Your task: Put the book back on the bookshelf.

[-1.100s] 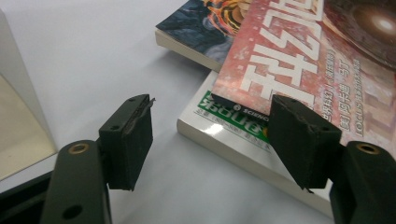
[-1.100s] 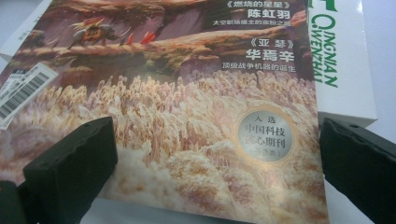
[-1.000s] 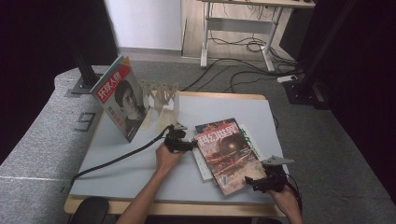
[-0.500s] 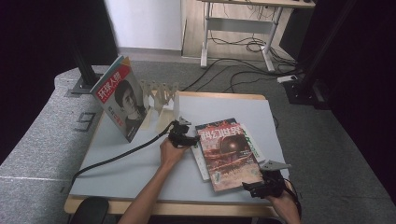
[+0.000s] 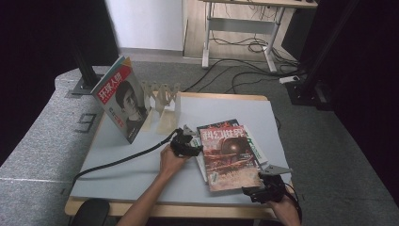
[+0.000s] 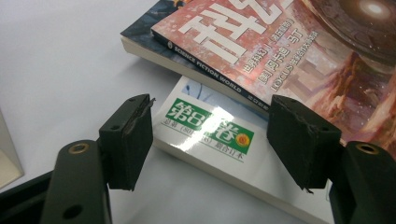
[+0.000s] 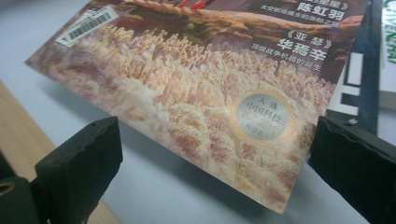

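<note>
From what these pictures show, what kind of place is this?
Probably a lab or studio set up for recording, not a home: a bare table stands on grey carpet between dark curtains, cables trail across the floor, and magazines lie staged beside a wooden rack.

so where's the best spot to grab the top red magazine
Probably its near corner, coming in low from the table's front edge with the right tool: that corner looks lifted off the table with a shadow beneath, so one jaw could slide under.

Grey table [image 5: 131, 165], book stack [image 5: 229, 153], magazine rack [image 5: 162, 101]
</note>
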The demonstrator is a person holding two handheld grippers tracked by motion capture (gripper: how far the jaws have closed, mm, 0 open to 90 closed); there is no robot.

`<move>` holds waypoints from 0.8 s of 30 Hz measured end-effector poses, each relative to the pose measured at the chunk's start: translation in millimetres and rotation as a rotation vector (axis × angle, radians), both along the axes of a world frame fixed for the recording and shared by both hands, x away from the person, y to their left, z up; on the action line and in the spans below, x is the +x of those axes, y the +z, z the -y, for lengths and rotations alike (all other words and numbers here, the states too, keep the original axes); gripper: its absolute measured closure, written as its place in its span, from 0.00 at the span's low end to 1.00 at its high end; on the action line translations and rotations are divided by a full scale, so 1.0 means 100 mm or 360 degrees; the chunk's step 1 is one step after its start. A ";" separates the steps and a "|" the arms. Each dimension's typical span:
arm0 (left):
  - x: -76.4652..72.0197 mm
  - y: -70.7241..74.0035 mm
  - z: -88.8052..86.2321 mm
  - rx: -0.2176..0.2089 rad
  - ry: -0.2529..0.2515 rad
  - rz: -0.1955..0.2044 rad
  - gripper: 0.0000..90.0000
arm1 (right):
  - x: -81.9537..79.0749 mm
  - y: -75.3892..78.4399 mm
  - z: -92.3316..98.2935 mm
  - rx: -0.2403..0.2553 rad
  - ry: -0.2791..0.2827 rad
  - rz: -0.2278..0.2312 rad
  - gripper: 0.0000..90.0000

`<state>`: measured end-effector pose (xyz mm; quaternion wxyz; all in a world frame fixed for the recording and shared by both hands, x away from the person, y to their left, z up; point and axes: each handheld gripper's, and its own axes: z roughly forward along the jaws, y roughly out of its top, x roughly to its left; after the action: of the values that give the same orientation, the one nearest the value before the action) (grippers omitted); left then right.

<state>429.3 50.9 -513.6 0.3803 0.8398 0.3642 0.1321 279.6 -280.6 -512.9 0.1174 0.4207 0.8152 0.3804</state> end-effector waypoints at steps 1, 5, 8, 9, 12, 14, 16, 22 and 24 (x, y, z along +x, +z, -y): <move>0.00 0.00 0.00 0.0000 0.0000 0.0000 0.35 | 0.00 0.00 0.00 0.0000 0.0000 0.0000 0.03; 0.06 0.00 0.03 -0.0033 0.0017 -0.0018 0.36 | -0.04 -0.01 -0.02 0.0016 0.0040 -0.0025 0.03; 0.12 -0.01 0.03 -0.0079 0.0036 -0.0046 0.36 | -0.08 -0.02 -0.07 0.0028 0.0079 -0.0051 0.03; 0.12 -0.01 0.03 -0.0079 0.0036 -0.0046 0.35 | -0.08 -0.02 -0.07 0.0028 0.0079 -0.0051 0.03; 0.14 -0.02 0.03 -0.0080 0.0044 -0.0047 0.35 | -0.11 -0.03 -0.14 0.0028 0.0126 -0.0073 0.03; 0.14 -0.01 0.02 -0.0062 0.0036 -0.0049 0.35 | -0.10 -0.04 -0.18 0.0030 0.0151 -0.0086 0.02; 0.13 -0.01 0.01 -0.0039 0.0016 -0.0055 0.33 | -0.11 -0.04 -0.19 0.0022 0.0168 -0.0084 0.03; 0.03 0.04 -0.02 0.0034 -0.0033 -0.0018 0.30 | -0.08 0.03 -0.03 0.0134 0.0159 -0.0088 0.10; -0.07 0.08 -0.02 0.0052 -0.0084 0.0008 0.28 | -0.06 0.06 0.00 0.0114 0.0124 -0.0071 0.11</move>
<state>422.3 53.2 -506.0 0.3710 0.8548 0.3387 0.1300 273.9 -280.5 -506.7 0.0691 0.4011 0.8191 0.4042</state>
